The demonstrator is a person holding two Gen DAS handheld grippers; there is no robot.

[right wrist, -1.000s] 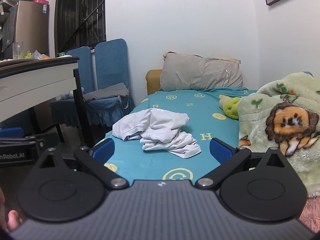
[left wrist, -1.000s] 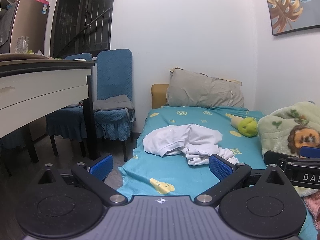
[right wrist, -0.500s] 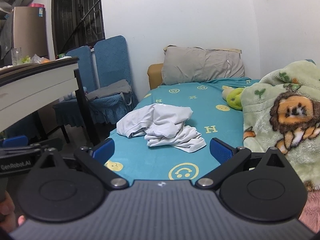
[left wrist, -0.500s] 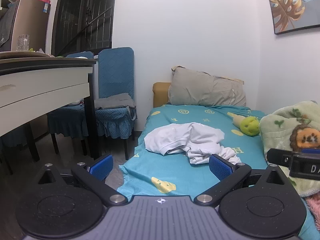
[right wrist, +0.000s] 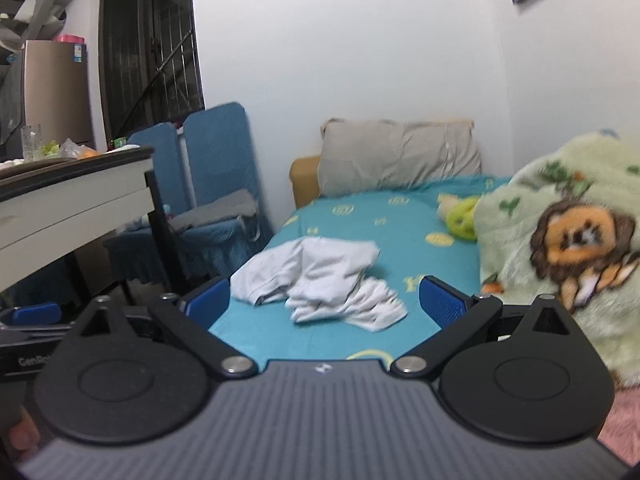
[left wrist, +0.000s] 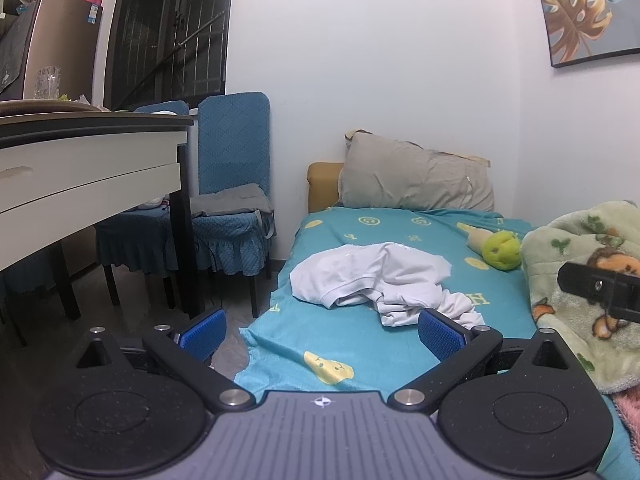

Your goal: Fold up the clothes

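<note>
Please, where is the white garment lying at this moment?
The white garment lies crumpled on the teal bedsheet, near the bed's left edge, in both wrist views. It is in front of the grey pillow and left of the green plush toy.

white garment (left wrist: 372,276) | teal bedsheet (left wrist: 360,344), yellow smileys | green lion blanket (right wrist: 560,240) | blue chair (left wrist: 234,152)

The right wrist view is motion-blurred, smearing the lion blanket (right wrist: 560,248) at 3 o'clock, while the framed leaf picture (left wrist: 584,12) at 1 o'clock and the counter (left wrist: 80,168) at 9 o'clock run off the edges.
</note>
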